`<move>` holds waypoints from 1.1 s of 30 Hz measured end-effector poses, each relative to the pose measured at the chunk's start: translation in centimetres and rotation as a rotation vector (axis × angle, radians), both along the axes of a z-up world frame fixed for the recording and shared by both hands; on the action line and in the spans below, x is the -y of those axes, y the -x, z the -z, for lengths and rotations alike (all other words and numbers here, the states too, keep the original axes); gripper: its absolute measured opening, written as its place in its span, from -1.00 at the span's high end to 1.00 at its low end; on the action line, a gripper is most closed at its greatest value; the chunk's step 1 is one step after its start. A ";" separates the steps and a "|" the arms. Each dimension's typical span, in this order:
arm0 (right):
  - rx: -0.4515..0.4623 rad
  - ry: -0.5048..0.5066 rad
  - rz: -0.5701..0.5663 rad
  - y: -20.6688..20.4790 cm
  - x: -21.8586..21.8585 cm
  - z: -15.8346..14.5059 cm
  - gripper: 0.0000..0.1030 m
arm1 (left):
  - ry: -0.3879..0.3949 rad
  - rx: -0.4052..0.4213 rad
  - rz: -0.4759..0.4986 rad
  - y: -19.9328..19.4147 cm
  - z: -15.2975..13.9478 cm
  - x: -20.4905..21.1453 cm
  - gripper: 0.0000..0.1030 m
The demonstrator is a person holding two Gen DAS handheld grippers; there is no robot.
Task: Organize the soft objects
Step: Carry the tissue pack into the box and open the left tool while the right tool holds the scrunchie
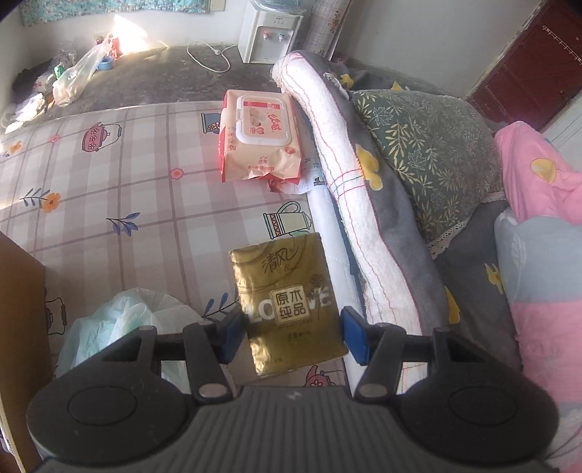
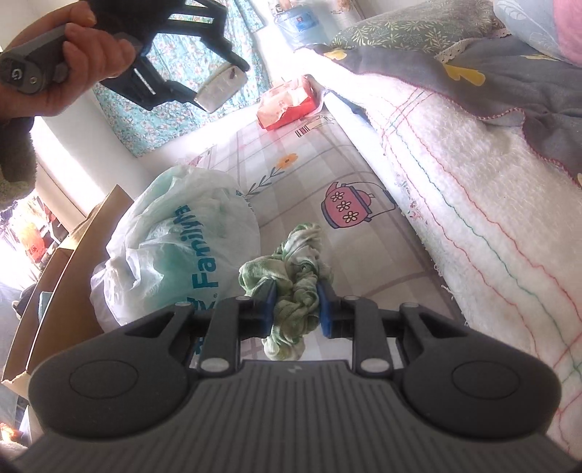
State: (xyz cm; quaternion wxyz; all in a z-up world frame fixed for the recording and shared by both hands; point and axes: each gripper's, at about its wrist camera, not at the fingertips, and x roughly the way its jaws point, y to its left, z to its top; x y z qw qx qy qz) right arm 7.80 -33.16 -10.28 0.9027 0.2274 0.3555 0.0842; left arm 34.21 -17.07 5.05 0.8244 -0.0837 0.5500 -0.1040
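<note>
A gold tissue pack (image 1: 287, 302) hangs upright above the checked bedsheet (image 1: 109, 174), and my left gripper (image 1: 291, 334) is shut on its lower half, one blue pad on each side. In the right wrist view a crumpled green cloth (image 2: 302, 251) is pinched between the blue pads of my right gripper (image 2: 296, 309), just above the sheet (image 2: 363, 254). The left gripper (image 2: 218, 83) shows there at the top left, raised in a person's hand (image 2: 72, 47). A pink wet-wipes pack (image 1: 260, 134) lies further up the bed against the rolled bedding.
A white plastic bag (image 2: 174, 247) sits on the bed beside a cardboard box (image 2: 65, 262) at the left edge. A rolled white blanket (image 1: 327, 127), a grey cover, a leaf-print pillow (image 1: 429, 145) and a pink quilt (image 1: 538, 189) line the right side. A water dispenser (image 1: 267, 32) stands on the floor beyond.
</note>
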 end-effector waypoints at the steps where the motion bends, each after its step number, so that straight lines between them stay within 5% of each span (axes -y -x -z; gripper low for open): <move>1: 0.009 0.000 0.008 0.2 0.0 -0.3 0.57 | 0.011 0.022 0.010 1.3 -1.3 -1.0 -0.12; 8: 0.094 0.015 0.047 2.2 0.6 -3.3 0.57 | 0.070 0.130 -0.059 10.0 -7.0 -11.2 -0.12; 14: 0.153 -0.001 -0.009 2.3 -0.3 -6.1 0.57 | 0.087 0.202 -0.235 17.1 -7.7 -21.6 -0.12; 22: 0.182 -0.036 -0.188 0.2 -6.6 -9.8 0.57 | 0.133 0.067 -0.389 23.0 -1.3 -32.4 -0.12; 28: 0.186 -0.053 -0.321 -0.6 -12.5 -11.9 0.57 | 0.169 -0.070 -0.435 24.5 5.0 -36.4 -0.12; 33: 0.189 -0.035 -0.388 -0.8 -16.7 -13.1 0.58 | 0.193 -0.106 -0.465 23.9 8.4 -38.2 -0.12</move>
